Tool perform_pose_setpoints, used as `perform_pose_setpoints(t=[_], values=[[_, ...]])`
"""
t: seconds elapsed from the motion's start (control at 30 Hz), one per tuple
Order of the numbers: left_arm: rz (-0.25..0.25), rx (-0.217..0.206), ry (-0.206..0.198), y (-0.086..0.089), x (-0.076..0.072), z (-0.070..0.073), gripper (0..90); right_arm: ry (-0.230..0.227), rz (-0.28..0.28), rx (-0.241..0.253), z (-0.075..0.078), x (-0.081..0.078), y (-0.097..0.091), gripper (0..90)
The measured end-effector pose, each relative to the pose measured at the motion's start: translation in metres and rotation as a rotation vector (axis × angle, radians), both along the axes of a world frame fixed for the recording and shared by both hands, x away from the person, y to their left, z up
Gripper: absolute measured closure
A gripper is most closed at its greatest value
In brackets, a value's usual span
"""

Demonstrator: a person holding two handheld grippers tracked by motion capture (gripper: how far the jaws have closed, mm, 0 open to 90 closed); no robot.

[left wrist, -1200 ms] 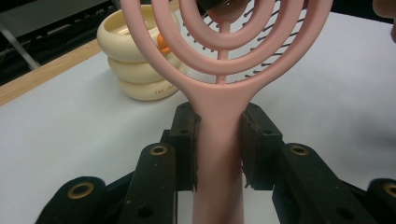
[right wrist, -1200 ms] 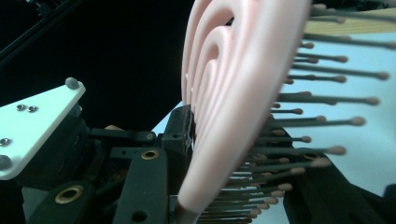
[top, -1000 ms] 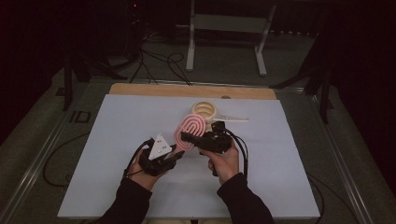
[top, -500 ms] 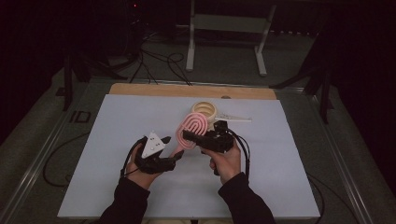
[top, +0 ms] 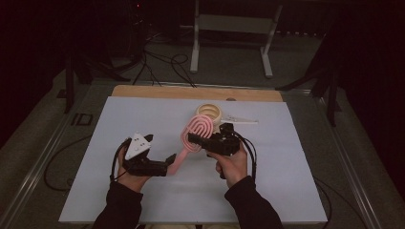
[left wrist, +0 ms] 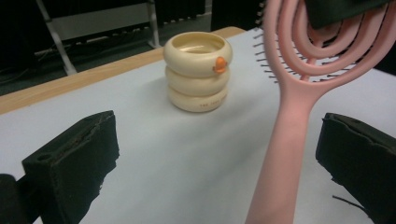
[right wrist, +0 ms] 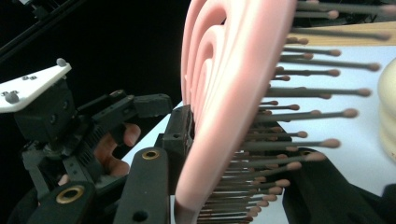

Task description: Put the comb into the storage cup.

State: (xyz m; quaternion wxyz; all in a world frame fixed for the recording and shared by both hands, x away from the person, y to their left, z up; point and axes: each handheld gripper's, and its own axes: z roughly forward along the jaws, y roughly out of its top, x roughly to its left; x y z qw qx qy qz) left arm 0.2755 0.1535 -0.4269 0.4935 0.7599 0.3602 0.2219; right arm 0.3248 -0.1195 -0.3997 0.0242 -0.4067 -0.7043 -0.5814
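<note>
A pink hairbrush (top: 199, 130) with a looped open head is held off the table, bristles facing the far side. My right gripper (top: 195, 139) is shut on the brush head (right wrist: 224, 93), one jaw on the back and one among the bristles. The brush handle (left wrist: 289, 121) slopes down between the jaws of my left gripper (left wrist: 219, 158), which is open; the handle lies nearer the right jaw and touches neither. In the high view the left gripper (top: 167, 164) sits at the handle's end.
A cream ringed container (top: 209, 113) with an orange dot (left wrist: 218, 65) stands just behind the brush. A thin white object (top: 241, 120) lies to its right. The white table cover (top: 119, 124) ends at a wooden strip (top: 191, 92) at the far edge.
My left gripper has shifted slightly left and down, and its open jaws now straddle the brush handle. The right gripper has kept hold of the brush head, nearly still.
</note>
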Motion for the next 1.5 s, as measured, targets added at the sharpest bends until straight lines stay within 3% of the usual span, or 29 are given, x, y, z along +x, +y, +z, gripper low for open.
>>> perform_pose_setpoints(t=[0.17,0.33,0.53,0.73,0.97,1.03,1.17,1.27,1.3,1.33,1.5], values=[[0.034,-0.002,-0.012,0.017,-0.006,-0.007,0.2,-0.001,0.000,-0.002,0.001,0.001,-0.001,63.6],[0.061,0.006,0.010,0.031,-0.009,-0.017,0.2,0.000,-0.002,-0.007,0.002,0.001,-0.001,63.5],[0.113,-0.023,0.016,0.056,-0.020,-0.038,0.3,0.000,-0.009,-0.003,0.003,0.002,-0.004,63.5],[0.107,-0.036,0.021,0.069,-0.028,-0.047,0.2,-0.006,-0.009,0.000,0.005,0.002,-0.006,63.6],[0.120,-0.035,-0.018,0.084,-0.041,-0.054,0.3,-0.009,-0.018,0.006,0.008,0.004,-0.008,63.5],[0.145,-0.021,-0.031,0.088,-0.046,-0.057,0.2,-0.010,-0.018,0.005,0.009,0.005,-0.008,63.6],[0.164,0.006,-0.042,0.090,-0.048,-0.060,0.3,-0.015,-0.020,0.007,0.011,0.005,-0.006,63.6],[0.169,0.003,-0.044,0.091,-0.048,-0.060,0.3,-0.017,-0.020,0.007,0.012,0.005,-0.005,63.6],[0.196,0.004,-0.082,0.094,-0.050,-0.061,0.3,-0.017,-0.020,0.007,0.012,0.005,-0.005,63.5],[0.204,0.012,-0.091,0.095,-0.050,-0.061,0.4,-0.017,-0.019,0.011,0.012,0.006,-0.003,63.6],[0.238,0.018,-0.099,0.099,-0.050,-0.063,0.4,-0.017,-0.016,0.012,0.012,0.006,-0.001,63.5]])
